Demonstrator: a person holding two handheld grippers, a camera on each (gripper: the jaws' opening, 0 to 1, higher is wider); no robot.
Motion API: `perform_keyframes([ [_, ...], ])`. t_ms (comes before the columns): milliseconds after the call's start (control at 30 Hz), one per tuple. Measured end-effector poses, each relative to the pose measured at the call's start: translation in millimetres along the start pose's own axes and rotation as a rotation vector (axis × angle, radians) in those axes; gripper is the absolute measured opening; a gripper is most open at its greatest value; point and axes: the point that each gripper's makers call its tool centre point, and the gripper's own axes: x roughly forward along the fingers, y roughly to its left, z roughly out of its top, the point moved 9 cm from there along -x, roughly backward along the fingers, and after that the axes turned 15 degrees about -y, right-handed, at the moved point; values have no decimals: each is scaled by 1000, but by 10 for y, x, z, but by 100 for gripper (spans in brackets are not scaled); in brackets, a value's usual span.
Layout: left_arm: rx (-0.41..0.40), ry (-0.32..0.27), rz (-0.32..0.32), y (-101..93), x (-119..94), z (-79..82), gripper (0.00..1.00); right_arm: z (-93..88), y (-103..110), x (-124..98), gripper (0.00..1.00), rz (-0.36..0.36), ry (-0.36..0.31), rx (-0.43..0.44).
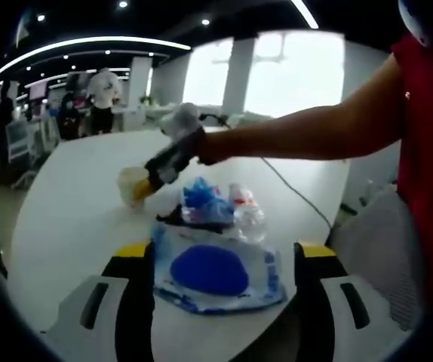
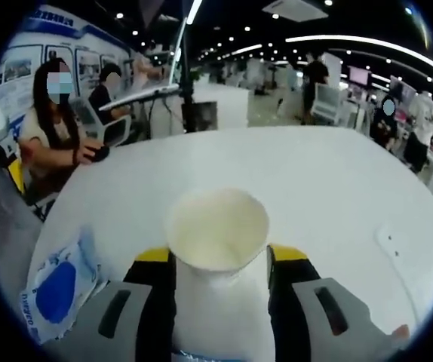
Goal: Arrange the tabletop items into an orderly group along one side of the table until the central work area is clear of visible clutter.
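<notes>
In the left gripper view the left gripper is open, its jaws on each side of a flat bag with a blue spot, not pressing it. Behind the bag lie a plastic bottle and blue wrappers on the white table. Farther back the right gripper grips a paper cup.

In the right gripper view the cup sits tight between the jaws – the bag lies to the left
</notes>
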Motion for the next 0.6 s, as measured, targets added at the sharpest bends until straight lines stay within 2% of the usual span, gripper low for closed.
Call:
perform_keyframes([
  [600,13,5,-24,-30,18,1,73,91,-41,-439,49,-77,-18,8],
])
